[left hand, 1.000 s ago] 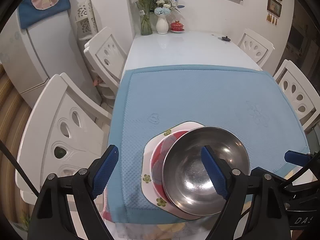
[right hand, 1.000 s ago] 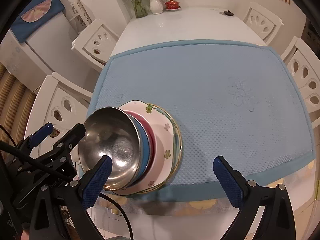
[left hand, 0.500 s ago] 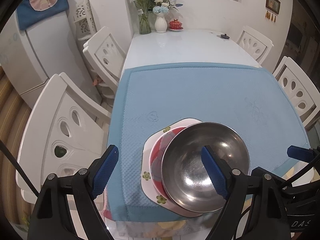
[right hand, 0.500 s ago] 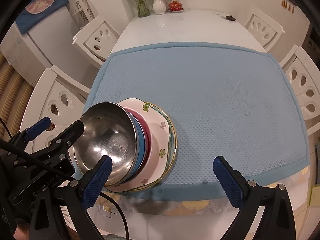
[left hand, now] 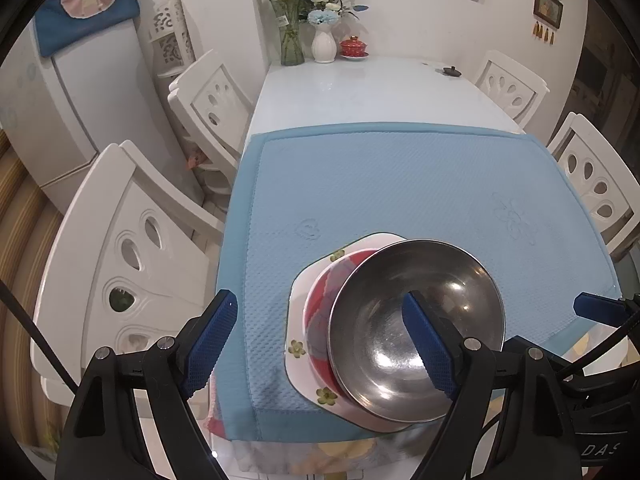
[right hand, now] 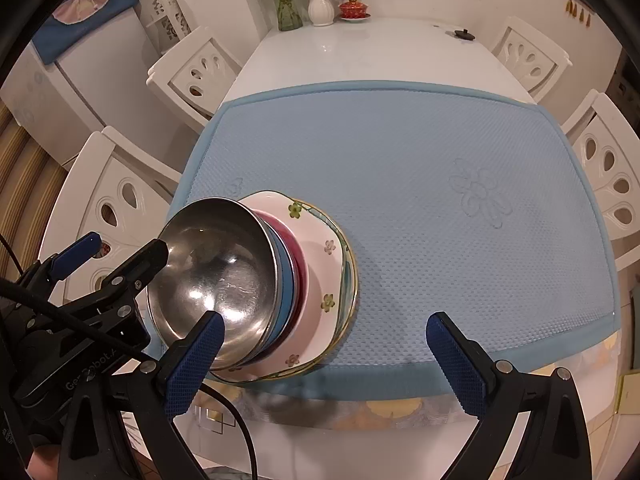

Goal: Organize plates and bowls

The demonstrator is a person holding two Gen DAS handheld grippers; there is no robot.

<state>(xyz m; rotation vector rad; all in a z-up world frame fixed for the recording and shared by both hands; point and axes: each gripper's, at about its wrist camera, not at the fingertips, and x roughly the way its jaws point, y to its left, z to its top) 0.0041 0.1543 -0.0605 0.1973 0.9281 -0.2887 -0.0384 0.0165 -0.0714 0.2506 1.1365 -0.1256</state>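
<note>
Bowls (left hand: 416, 328) sit nested on the plates (right hand: 328, 276) near the mat's (right hand: 400, 184) front edge, so we hold both grippers (left hand: 320, 340) (right hand: 324, 354) wide and empty above.

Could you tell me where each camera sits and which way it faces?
Left wrist: on the left gripper, angled down at the steel bowl; its blue fingers show, the right gripper at the edge.
Right wrist: on the right gripper, angled down at the blue mat; the left gripper shows.
Shared: bowl stack, mat, white vase.
</note>
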